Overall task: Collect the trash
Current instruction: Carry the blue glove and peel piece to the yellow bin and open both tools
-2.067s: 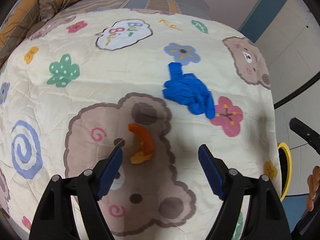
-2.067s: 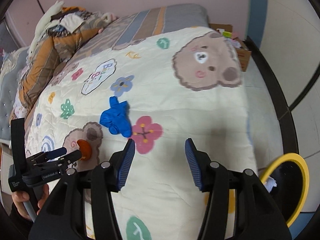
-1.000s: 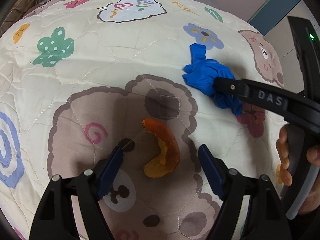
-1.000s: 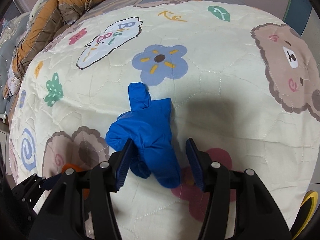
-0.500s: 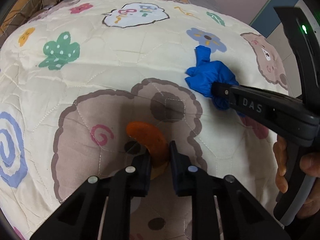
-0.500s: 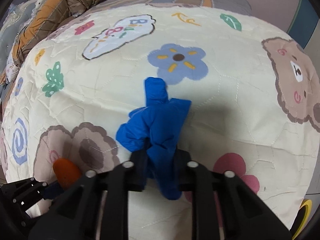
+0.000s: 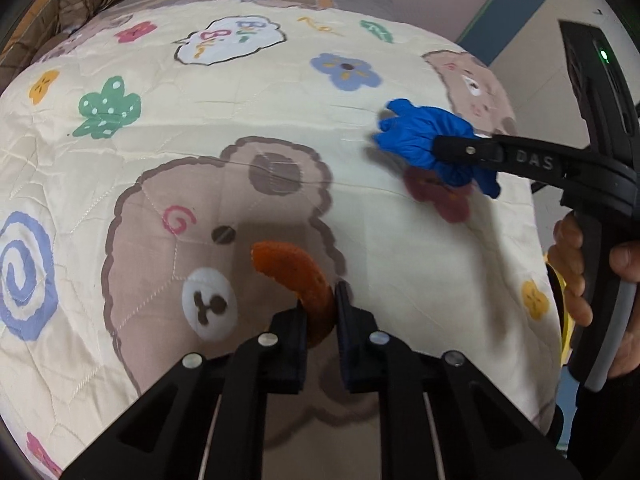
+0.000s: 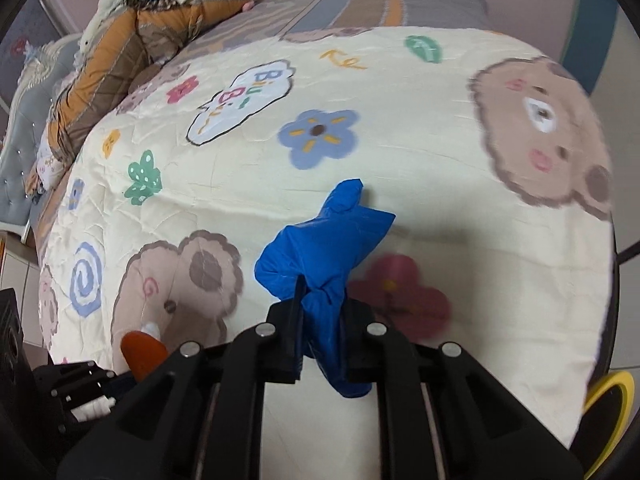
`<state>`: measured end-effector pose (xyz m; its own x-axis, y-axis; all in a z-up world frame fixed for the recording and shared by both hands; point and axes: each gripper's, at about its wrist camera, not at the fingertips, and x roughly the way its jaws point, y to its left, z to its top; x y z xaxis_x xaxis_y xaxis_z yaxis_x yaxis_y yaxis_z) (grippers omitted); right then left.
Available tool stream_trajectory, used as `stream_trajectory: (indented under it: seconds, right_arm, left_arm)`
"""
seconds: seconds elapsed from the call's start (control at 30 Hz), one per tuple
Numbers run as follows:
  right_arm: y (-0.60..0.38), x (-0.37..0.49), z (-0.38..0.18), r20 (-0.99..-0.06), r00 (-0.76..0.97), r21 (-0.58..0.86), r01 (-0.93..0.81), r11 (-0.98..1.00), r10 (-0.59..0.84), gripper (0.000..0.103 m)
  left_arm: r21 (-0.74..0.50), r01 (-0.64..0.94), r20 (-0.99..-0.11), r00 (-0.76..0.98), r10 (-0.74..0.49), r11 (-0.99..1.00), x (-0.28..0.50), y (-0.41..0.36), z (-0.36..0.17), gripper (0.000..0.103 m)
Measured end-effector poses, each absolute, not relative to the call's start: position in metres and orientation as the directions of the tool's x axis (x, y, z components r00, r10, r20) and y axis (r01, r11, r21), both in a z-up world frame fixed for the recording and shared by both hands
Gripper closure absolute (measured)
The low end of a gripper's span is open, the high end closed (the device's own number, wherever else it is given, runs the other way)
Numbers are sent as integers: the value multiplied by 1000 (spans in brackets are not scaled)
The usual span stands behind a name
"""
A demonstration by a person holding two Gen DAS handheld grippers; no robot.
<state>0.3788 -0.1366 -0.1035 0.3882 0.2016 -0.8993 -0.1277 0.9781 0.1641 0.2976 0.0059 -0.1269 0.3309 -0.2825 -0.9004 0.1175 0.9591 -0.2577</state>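
Note:
A curved orange peel point(image 7: 292, 268) sticks up from between the pads of my left gripper point(image 7: 320, 300), which is shut on it and holds it just above the bear print. A crumpled blue glove point(image 8: 324, 240) hangs in my right gripper point(image 8: 320, 304), its jaws pressed on the glove's middle, clear of the quilt. In the left wrist view the blue glove point(image 7: 420, 140) shows at the right, pinched at the tip of the right gripper point(image 7: 456, 150). In the right wrist view the orange peel point(image 8: 140, 350) pokes out at the lower left above the left gripper point(image 8: 116, 380).
A cream quilt point(image 7: 200, 120) with bears, flowers and clouds covers the bed. A yellow-rimmed bin point(image 8: 612, 396) stands on the floor past the bed's right edge. Folded orange-brown bedding point(image 8: 132, 48) lies at the far left. A hand point(image 7: 572, 280) grips the right handle.
Both grippers went from open around their items to shut on them. The peel and the glove have since risen off the quilt with the grippers.

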Motion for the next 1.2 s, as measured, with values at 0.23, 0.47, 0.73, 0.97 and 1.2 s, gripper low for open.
stream_trajectory:
  seconds: [0.23, 0.47, 0.73, 0.97, 1.2]
  right_arm:
    - [-175, 336, -83, -890, 406, 188, -88, 978, 208, 91]
    - [-206, 289, -65, -878, 424, 215, -66, 974, 223, 91]
    - [-257, 236, -45, -860, 473, 218, 1, 976, 192, 91]
    - [-305, 201, -32, -846, 513, 213, 76, 974, 145, 91]
    - [-355, 168, -22, -835, 542, 213, 157, 964, 96, 91]
  left_arm:
    - [-274, 184, -882, 343, -323, 944, 268, -10, -101, 92]
    - [-276, 262, -873, 334, -355, 925, 245, -43, -81, 92]
    - [-257, 368, -867, 320, -381, 894, 223, -94, -61, 92]
    - [-240, 452, -860, 312, -404, 859, 206, -140, -45, 92]
    - [-218, 526, -862, 291, -415, 822, 194, -189, -38, 92]
